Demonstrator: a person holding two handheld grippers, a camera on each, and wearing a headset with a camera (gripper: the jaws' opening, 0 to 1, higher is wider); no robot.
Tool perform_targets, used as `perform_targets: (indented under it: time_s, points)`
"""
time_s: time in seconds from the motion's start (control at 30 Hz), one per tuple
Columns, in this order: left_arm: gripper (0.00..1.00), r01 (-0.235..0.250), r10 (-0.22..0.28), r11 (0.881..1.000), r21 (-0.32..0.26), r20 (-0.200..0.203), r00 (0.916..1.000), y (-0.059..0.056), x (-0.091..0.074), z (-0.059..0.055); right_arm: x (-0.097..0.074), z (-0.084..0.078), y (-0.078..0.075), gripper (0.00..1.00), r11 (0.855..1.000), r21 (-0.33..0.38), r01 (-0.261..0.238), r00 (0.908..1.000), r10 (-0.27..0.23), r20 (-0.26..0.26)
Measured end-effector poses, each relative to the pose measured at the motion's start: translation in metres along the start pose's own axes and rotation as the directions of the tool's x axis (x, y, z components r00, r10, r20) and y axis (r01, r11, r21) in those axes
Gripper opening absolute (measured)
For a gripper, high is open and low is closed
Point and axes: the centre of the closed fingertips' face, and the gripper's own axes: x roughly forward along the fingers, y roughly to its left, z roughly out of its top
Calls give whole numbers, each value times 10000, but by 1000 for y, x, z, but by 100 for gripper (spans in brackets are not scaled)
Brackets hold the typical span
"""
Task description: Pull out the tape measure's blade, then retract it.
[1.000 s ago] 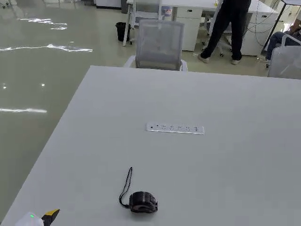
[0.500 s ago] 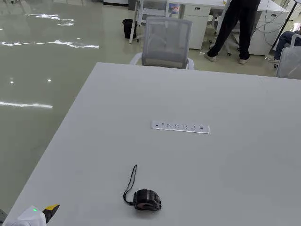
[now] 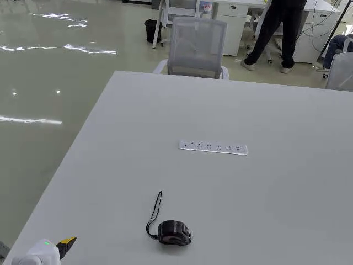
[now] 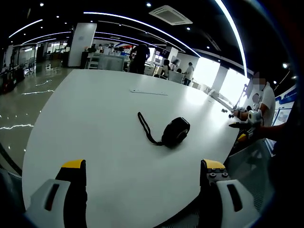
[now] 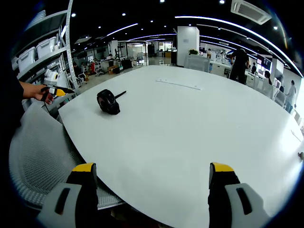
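Right, both tools are up off the work. The left gripper (image 4: pixel 142 166) has its yellow-tipped jaws spread wide with bare white table (image 4: pixel 104 95) showing between them, gripping nothing. Straight ahead of it sits the tape measure (image 4: pixel 175 131), a black round case lying on the tabletop with its black wrist strap (image 4: pixel 145 127) trailing off to one side. The gripper is well short of it, back at the table's near edge.

Over on the other side, the right gripper (image 5: pixel 152 167) is just as wide apart, jaws hovering at the table's rim, nothing pinched. From there the tape measure sits off to the left, well apart from the tool and untouched.

From the head view, the tape measure lies near the front of the table, strap pointing away toward a white power strip (image 3: pixel 213 147) set into the middle of the surface. A grey mesh chair (image 3: pixel 196 47) stands at the far edge, and a person in dark clothes (image 3: pixel 276 27) stands beyond it by the desks.
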Motion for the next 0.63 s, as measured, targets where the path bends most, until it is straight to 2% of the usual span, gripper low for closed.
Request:
perform_targets:
  time_s: [0.1, 0.3, 0.43, 0.63]
  points:
    - [99, 65, -64, 9998, 208, -69, 10000, -4, 1, -1, -1, -1, -2, 100, 9999, 127, 50, 9999, -52, 105]
    - [99, 275, -273, 9994, -196, 89, 9996, -11, 0, 1, -5, -2, -2, 100, 9999, 87, 107, 9999, -108, 114]
    - [99, 297, -297, 9995, -105, 22, 9996, -9, 0, -4, -6, -3, -1, 100, 9999, 51, 112, 9999, -113, 121]
    - [99, 325, -325, 9994, 101, -4, 9995, -16, -1, 0, -8, -2, -6, 100, 9998, 68, 196, 9996, -197, 179]
